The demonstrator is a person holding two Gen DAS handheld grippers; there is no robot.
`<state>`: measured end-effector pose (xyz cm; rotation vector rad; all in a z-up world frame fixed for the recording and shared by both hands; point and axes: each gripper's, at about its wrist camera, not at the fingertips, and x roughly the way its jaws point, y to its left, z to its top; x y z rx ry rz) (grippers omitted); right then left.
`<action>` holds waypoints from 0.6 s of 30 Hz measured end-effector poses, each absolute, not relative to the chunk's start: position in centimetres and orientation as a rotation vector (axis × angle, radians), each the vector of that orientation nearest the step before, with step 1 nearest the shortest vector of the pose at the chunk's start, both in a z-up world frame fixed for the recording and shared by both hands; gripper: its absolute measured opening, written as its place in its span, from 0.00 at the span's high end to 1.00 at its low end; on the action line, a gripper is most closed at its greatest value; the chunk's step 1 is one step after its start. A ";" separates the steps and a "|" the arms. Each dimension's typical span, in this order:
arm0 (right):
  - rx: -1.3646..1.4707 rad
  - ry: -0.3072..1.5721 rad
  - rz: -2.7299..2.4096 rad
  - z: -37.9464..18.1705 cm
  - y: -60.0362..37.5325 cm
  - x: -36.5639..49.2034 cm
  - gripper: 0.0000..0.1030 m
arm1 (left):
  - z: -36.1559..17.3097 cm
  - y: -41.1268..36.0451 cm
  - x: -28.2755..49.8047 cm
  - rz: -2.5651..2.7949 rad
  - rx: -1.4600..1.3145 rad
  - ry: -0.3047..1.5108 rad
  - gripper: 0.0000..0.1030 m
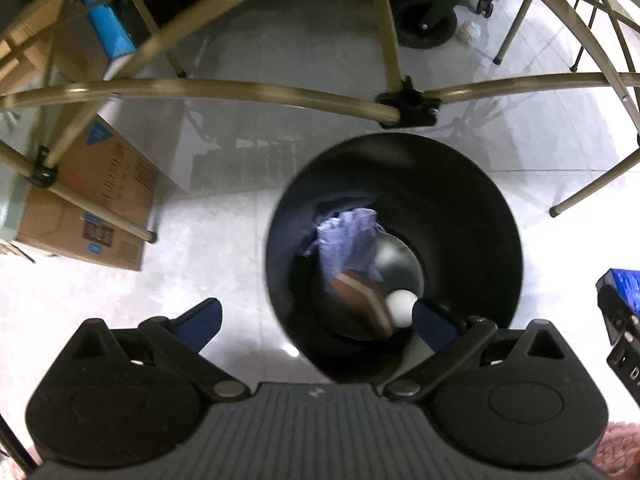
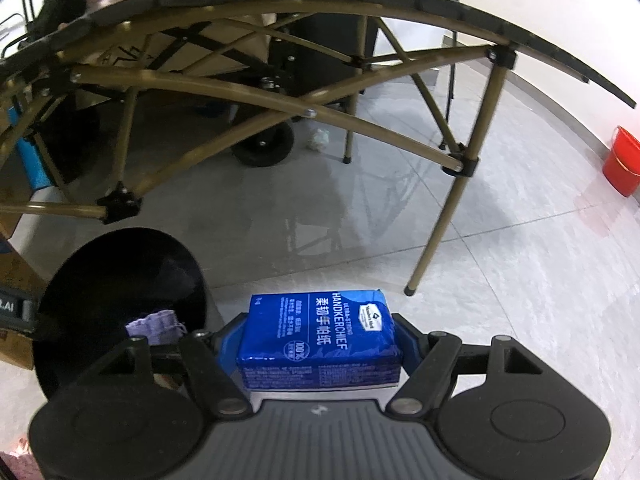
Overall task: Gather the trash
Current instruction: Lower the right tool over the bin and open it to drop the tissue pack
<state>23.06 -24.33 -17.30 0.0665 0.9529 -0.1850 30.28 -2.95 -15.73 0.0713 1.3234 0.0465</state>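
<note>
My left gripper (image 1: 316, 320) is open and empty, held just above the near rim of a black round trash bin (image 1: 492, 216). Inside the bin lie a crumpled lilac cloth (image 1: 350, 236), a brown and white flat piece (image 1: 360, 300) that looks blurred, and a white ball (image 1: 402, 306). My right gripper (image 2: 316, 340) is shut on a blue handkerchief tissue pack (image 2: 320, 328), held to the right of the same bin (image 2: 120, 276). The pack's corner and right gripper show at the right edge of the left wrist view (image 1: 620, 292).
A folding table with olive metal legs (image 2: 444, 216) stands over the grey tiled floor behind the bin. Cardboard boxes (image 1: 100, 200) sit at the left. A black wheel (image 1: 426, 24) and crumpled white paper (image 2: 319, 139) lie under the table. A red bucket (image 2: 622, 160) stands at the far right.
</note>
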 end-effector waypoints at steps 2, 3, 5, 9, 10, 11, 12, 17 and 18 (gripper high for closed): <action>0.063 0.948 -0.167 -17.1 -23.6 23.3 0.30 | -15.4 -2.3 30.0 0.046 0.068 1.316 0.00; 0.060 0.946 -0.157 -17.1 -23.2 23.4 0.30 | -15.3 -2.0 29.9 0.046 0.065 1.314 0.00; 0.054 0.939 -0.137 -16.9 -22.3 23.7 0.30 | -15.0 -1.1 29.7 0.051 0.063 1.310 0.00; 0.042 0.927 -0.095 -16.6 -20.2 24.3 0.30 | -14.6 0.4 29.2 0.069 0.067 1.292 0.00; 0.039 0.926 -0.087 -16.5 -19.7 24.4 0.30 | -14.4 0.8 29.1 0.075 0.068 1.288 0.00; 0.037 0.925 -0.075 -16.5 -19.1 24.6 0.30 | -14.3 1.2 29.0 0.081 0.066 1.284 0.00; 0.037 0.924 -0.066 -16.4 -18.6 24.6 0.30 | -14.2 1.6 28.9 0.087 0.063 1.281 0.00; 0.027 0.921 -0.006 -16.3 -15.9 25.3 0.30 | -13.8 4.0 28.4 0.131 0.055 1.268 0.00; 0.028 0.921 0.004 -16.4 -15.4 25.3 0.30 | -13.8 4.4 28.3 0.143 0.054 1.266 0.00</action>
